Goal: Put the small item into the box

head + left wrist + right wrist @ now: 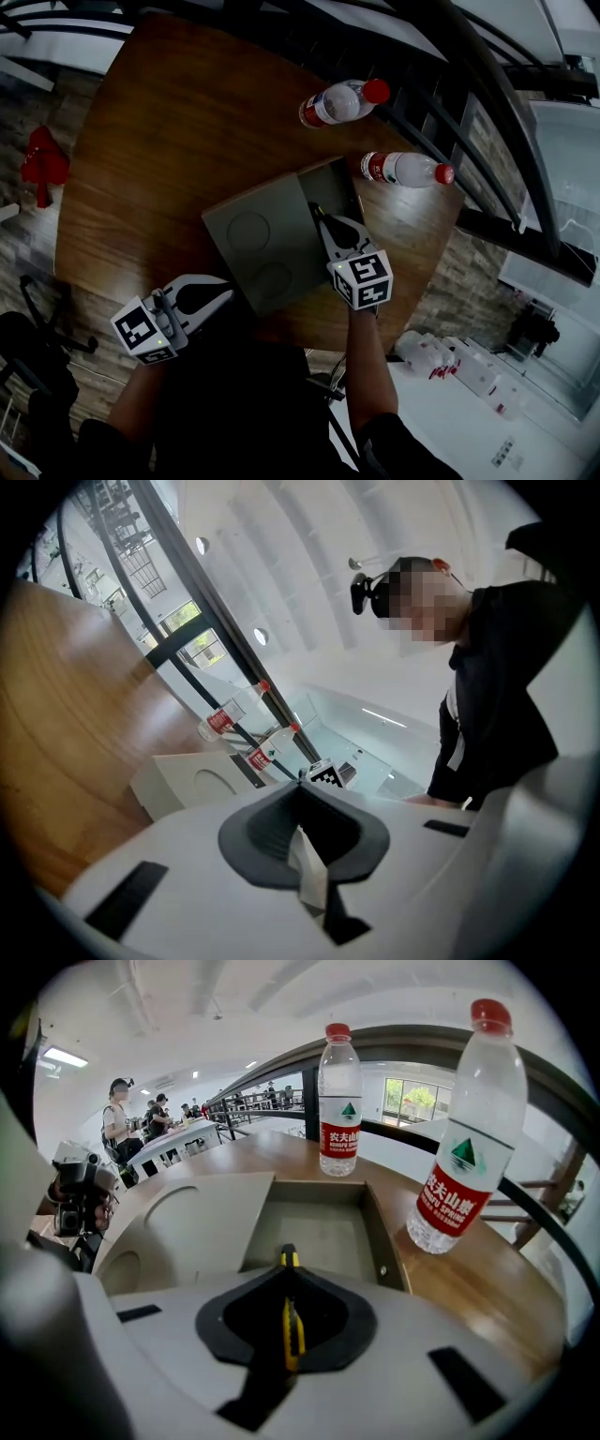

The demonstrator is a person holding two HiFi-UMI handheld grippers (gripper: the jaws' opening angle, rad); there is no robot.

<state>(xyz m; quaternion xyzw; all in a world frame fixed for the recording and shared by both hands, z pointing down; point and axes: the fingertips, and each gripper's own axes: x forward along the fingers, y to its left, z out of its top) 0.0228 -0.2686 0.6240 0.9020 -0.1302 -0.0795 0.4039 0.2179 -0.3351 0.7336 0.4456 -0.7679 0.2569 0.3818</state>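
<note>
A flat grey box [251, 246] lies on the wooden table [169, 131], its lid slid back so that an open compartment [335, 185] shows at the far end. My right gripper [320, 216] hangs over the near edge of that compartment, shut on a small yellow and black item [288, 1309] that looks like a utility knife. The item's tip pokes out past the jaws above the compartment floor [319, 1232]. My left gripper [212, 296] is at the table's near edge, left of the box, with its jaws shut and nothing seen between them [301, 808].
Two water bottles with red caps stand beyond the box, one [339, 101] farther back and one [405, 169] by the compartment's right side. A railing runs past the table's far right. Something red [42, 164] lies on the floor to the left.
</note>
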